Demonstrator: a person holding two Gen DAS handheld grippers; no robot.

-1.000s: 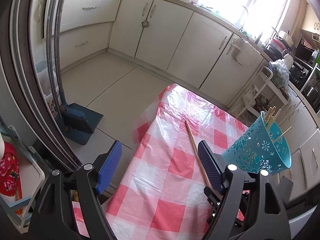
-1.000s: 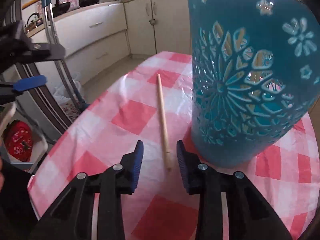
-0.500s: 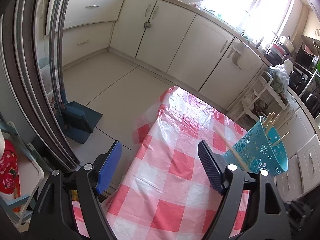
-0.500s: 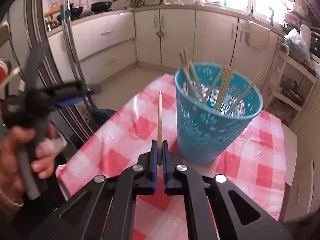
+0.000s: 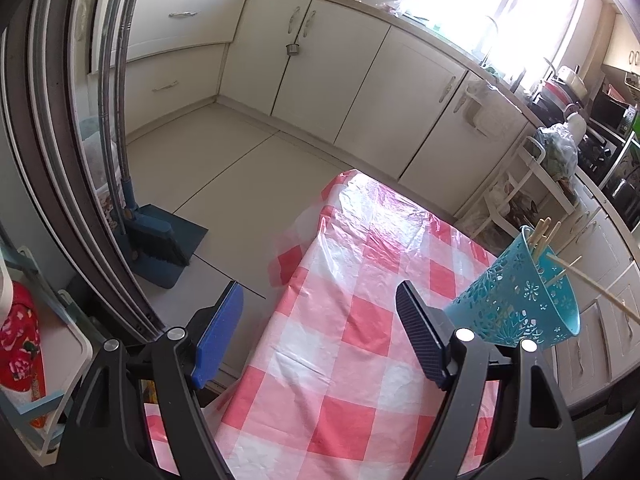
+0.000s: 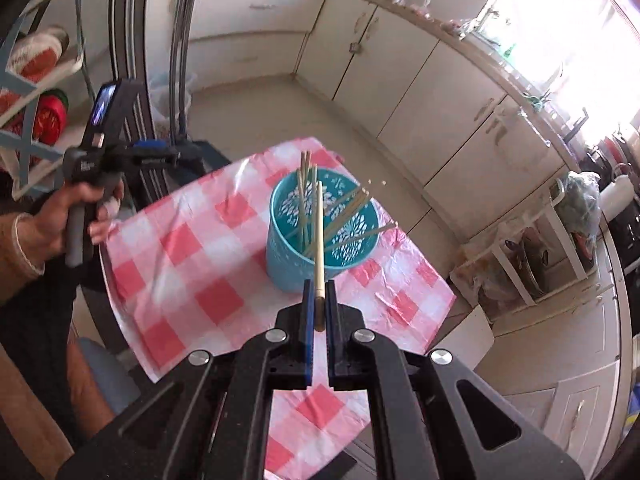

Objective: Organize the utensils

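Currently: one wooden chopstick (image 6: 319,236) lifted for stowing in the teal cup (image 6: 294,268).

Item held: right gripper (image 6: 319,312) clamped on the stick's thick end, well above the checked table (image 6: 180,264); the shaft runs forward over the cup's mouth. Stick is pale, slim and straight, tapering toward the tip. Cup is perforated plastic with a flower pattern, upright near the table's middle, already holding several like sticks, perhaps seven; blur hinders counting. Next move likely calls for tipping the point down into the opening, then releasing. Left gripper (image 5: 320,334) stands wide, empty, aside.
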